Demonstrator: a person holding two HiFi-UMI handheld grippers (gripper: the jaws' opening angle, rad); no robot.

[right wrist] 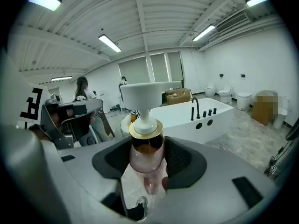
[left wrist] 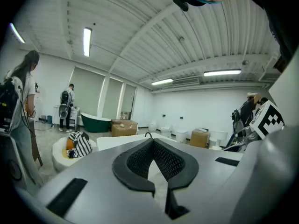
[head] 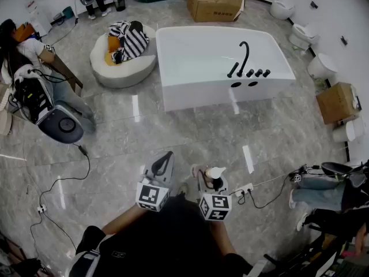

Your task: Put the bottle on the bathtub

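A pink see-through bottle (right wrist: 145, 158) with a gold collar and a white pump head stands upright between the jaws of my right gripper (right wrist: 148, 169), which is shut on it. In the head view this bottle (head: 215, 176) and right gripper (head: 214, 183) hang low over the grey marble floor. Well ahead stands the white bathtub (head: 202, 68), with a black faucet (head: 242, 56) on its right ledge. The left gripper (head: 165, 159) is beside the right one; its jaws meet at the tip with nothing between them. Past the left gripper (left wrist: 152, 143), the bathtub (left wrist: 114, 141) shows far off.
A round white basin (head: 123, 62) holding a striped bag sits left of the tub. Cardboard boxes (head: 216, 2) (head: 337, 101) and white toilets (head: 322, 66) line the back and right. A person with equipment (head: 34, 68) is at left; cables (head: 69, 178) and a power strip (head: 245, 189) lie on the floor.
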